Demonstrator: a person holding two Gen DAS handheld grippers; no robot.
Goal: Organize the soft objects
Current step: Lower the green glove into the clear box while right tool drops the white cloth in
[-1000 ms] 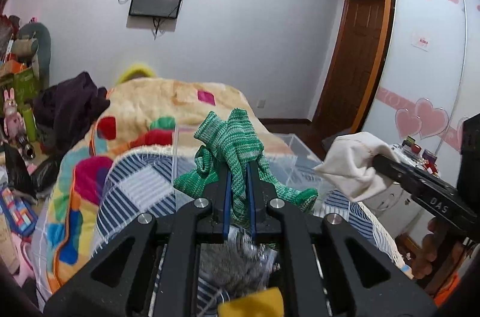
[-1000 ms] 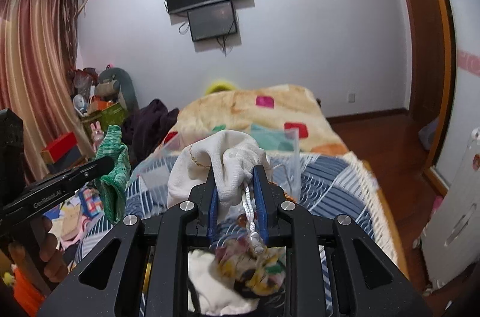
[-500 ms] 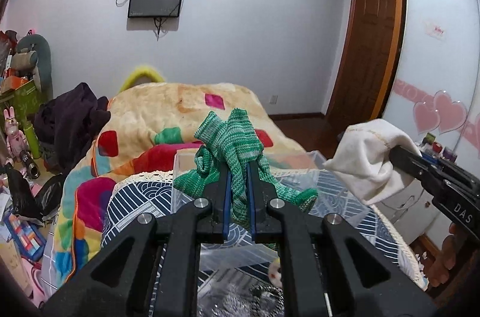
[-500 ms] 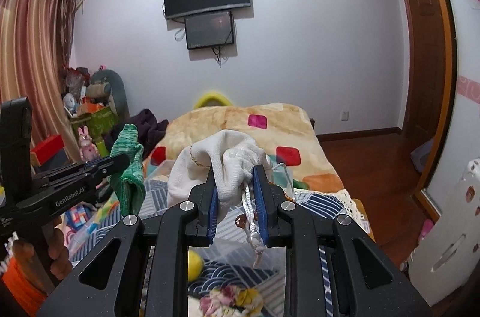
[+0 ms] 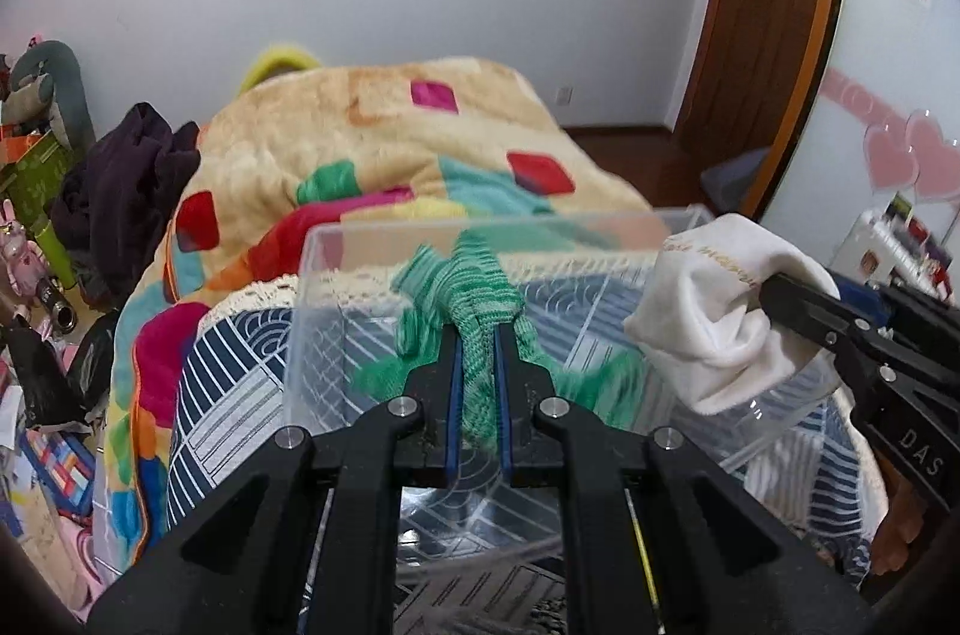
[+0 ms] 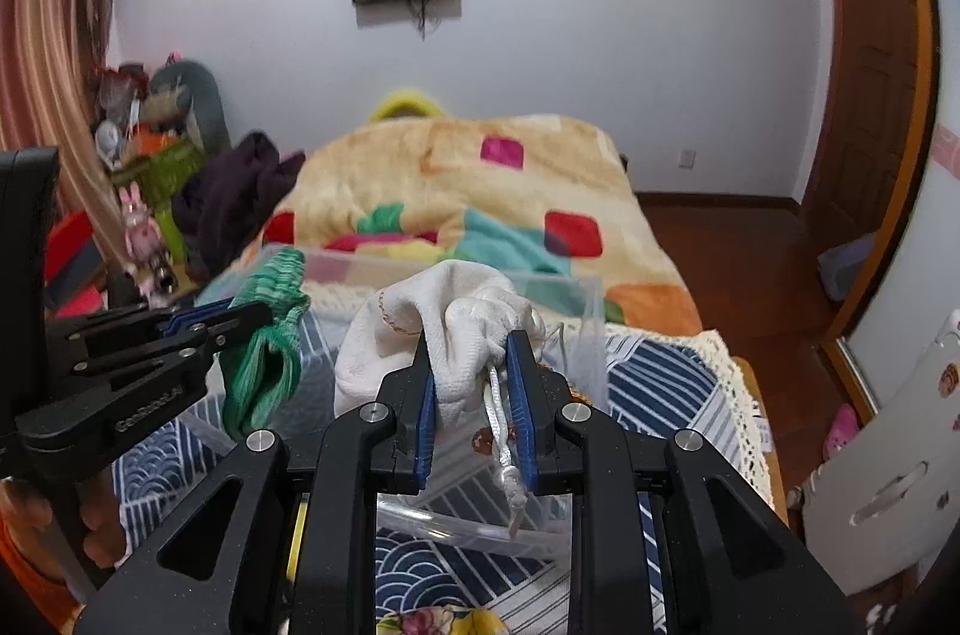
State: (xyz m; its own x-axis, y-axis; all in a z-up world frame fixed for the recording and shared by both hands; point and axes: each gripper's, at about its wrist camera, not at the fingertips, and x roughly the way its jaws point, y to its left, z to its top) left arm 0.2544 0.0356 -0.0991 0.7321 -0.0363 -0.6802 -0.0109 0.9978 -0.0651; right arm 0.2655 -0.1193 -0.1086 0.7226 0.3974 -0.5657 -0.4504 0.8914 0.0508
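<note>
My left gripper [image 5: 478, 335] is shut on a green knitted cloth [image 5: 474, 293] and holds it over the open clear plastic box [image 5: 480, 233]. It also shows in the right wrist view [image 6: 252, 314] with the green cloth [image 6: 264, 359] hanging from it. My right gripper [image 6: 471, 341] is shut on a white cloth pouch [image 6: 444, 311] with a white drawstring [image 6: 501, 431], held above the same box [image 6: 591, 335]. In the left wrist view the right gripper [image 5: 774, 290] holds the white pouch [image 5: 708, 323] over the box's right rim.
The box stands on a blue-and-white patterned cloth [image 6: 654, 371] at the foot of a bed with a colourful blanket [image 5: 372, 137]. A dark garment [image 5: 120, 179] and toys lie at the left. A floral item [image 6: 438, 620] lies near the front. Wooden door [image 5: 762, 5] at right.
Both grippers have moved forward and down, so the green cloth and the white pouch now hang over the clear box instead of well above and before it.
</note>
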